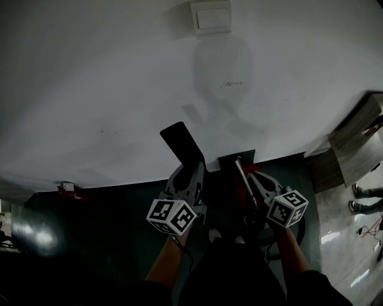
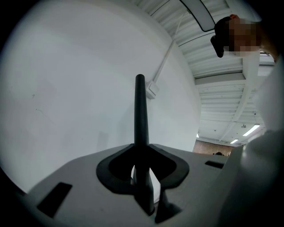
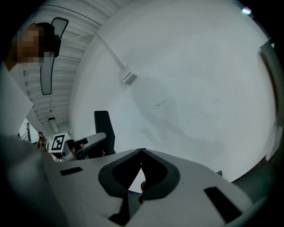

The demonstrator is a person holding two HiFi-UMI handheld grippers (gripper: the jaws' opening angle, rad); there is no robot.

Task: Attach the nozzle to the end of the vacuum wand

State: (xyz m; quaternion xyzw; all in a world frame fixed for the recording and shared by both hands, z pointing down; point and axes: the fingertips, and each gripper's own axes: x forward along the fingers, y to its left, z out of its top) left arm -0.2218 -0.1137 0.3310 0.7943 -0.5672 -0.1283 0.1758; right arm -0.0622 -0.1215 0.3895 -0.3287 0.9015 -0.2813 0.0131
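In the head view my left gripper [image 1: 195, 165] is shut on a flat black nozzle [image 1: 182, 143], which sticks out past its jaws toward the white wall. The left gripper view shows the nozzle [image 2: 140, 111] edge-on, pinched between the dark pads of that gripper [image 2: 141, 153]. To its right, my right gripper [image 1: 250, 175] hovers over the vacuum's dark and red body [image 1: 237, 186]. Its jaws [image 3: 142, 153] are shut, tips touching, and something small and reddish shows behind them. From the right gripper view the nozzle [image 3: 104, 131] stands at the left. The wand's end is not plainly visible.
A white wall fills most of each view, with a switch plate [image 1: 210, 18] high up and a conduit box [image 2: 152, 91]. Wooden furniture [image 1: 353, 143] and a person's shoes [image 1: 365, 198] are at the right. A small red-and-white item [image 1: 69, 189] lies on the dark floor at the left.
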